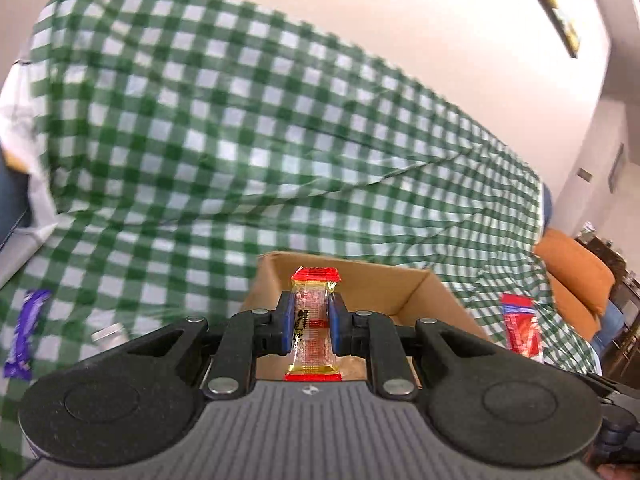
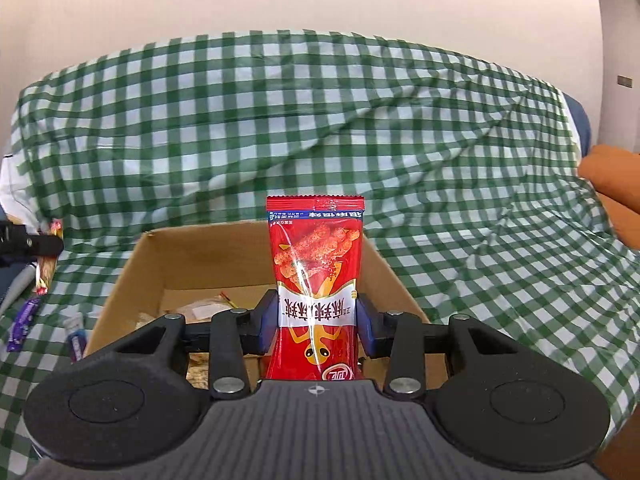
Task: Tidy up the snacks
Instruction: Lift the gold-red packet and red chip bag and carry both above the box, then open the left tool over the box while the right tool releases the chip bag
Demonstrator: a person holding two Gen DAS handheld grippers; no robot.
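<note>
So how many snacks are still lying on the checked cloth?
2 that I can make out: a purple bar and a small packet, both left of the cardboard box. Others may be hidden.

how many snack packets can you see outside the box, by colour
Red packet held by the right gripper, shown at: 1
Clear packet with red ends held by the left gripper, shown at: 1
Purple packet on the cloth: 1
Total: 3
</note>
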